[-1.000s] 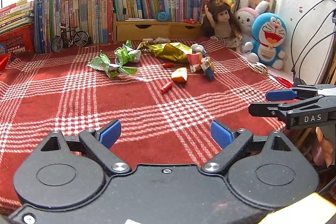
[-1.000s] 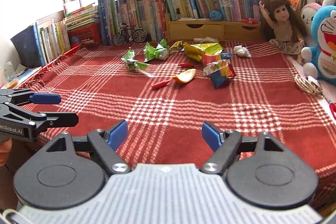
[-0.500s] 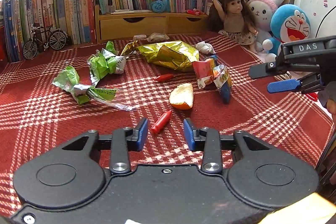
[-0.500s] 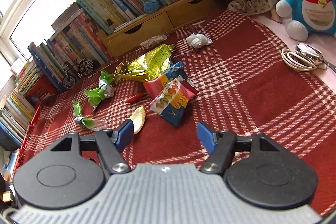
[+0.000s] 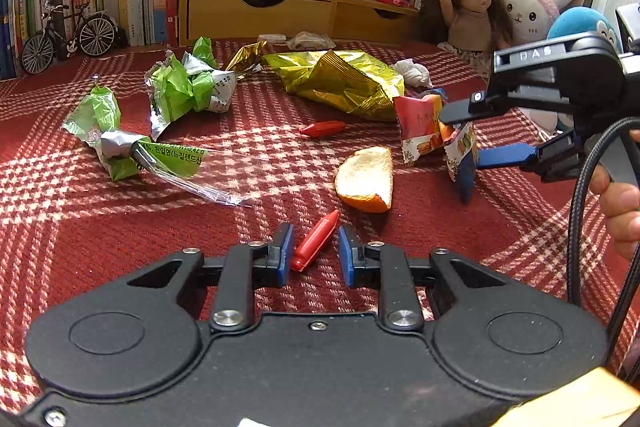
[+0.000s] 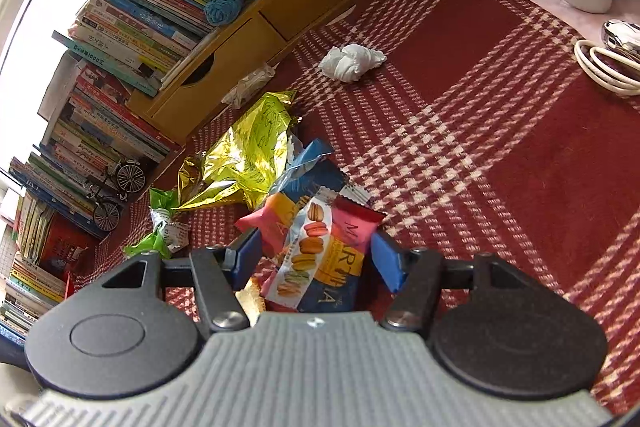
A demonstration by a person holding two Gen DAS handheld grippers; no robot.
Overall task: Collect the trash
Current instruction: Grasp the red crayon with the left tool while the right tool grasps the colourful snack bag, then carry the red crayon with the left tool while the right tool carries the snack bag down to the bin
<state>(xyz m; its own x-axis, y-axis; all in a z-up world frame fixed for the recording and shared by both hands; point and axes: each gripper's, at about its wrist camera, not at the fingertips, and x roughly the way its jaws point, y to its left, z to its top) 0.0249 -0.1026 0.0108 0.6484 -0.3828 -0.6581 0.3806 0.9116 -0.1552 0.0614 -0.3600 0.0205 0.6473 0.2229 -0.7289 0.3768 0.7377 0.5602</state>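
Both grippers advanced; red wrapper between left fingers.

The cloth is showing a red and white check pattern. A red crayon and an orange peel are lying on it. The wrappers are shining green and silver, the bag gold. The snack packet is showing pink, yellow and blue. The tissue is looking white.
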